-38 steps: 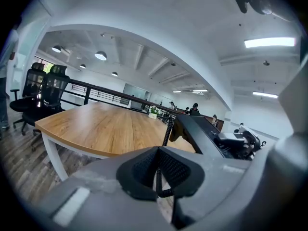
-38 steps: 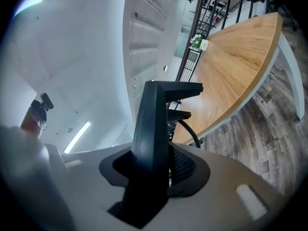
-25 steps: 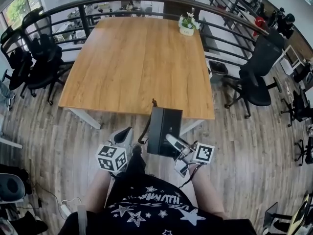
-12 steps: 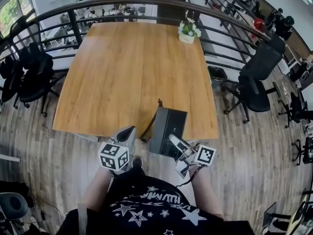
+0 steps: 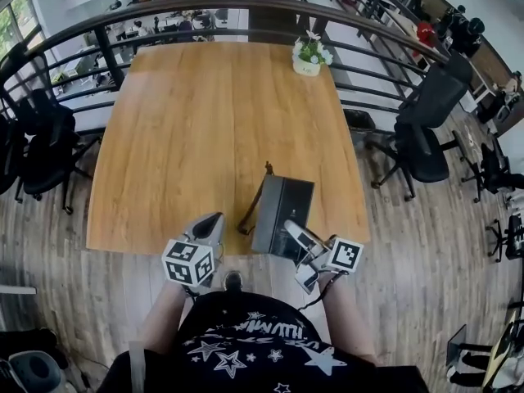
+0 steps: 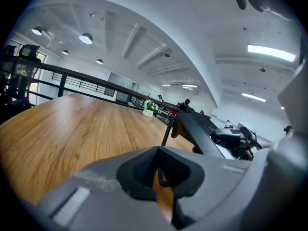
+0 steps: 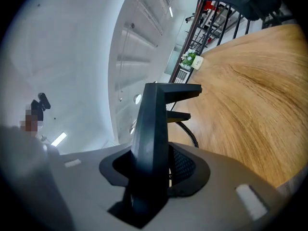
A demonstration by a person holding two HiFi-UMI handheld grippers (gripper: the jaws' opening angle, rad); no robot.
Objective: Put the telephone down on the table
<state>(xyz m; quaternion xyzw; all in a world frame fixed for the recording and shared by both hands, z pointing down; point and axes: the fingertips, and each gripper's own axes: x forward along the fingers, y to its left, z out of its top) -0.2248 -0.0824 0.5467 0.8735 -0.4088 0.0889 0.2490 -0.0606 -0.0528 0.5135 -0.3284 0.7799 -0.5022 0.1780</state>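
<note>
The right gripper (image 5: 293, 234), held level out from the person's waist, is clamped on the near rim of the black telephone (image 5: 283, 210). The telephone is tilted over the table's (image 5: 188, 113) near edge, toward its near right corner. The left gripper (image 5: 214, 219) points slightly down at that edge, jaws together and empty. A coiled cord (image 5: 248, 214) dangles between the two grippers. A flower pot (image 5: 307, 56) sits at the far edge, and an office chair (image 5: 422, 133) stands off the right edge. A second ago the telephone was still short of the table, over the floor.

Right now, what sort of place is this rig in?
Most likely an open-plan office, perhaps on a mezzanine level. There is a large wooden table, black swivel office chairs stand beside it, and a dark railing runs behind it with more desks visible beyond.
</note>
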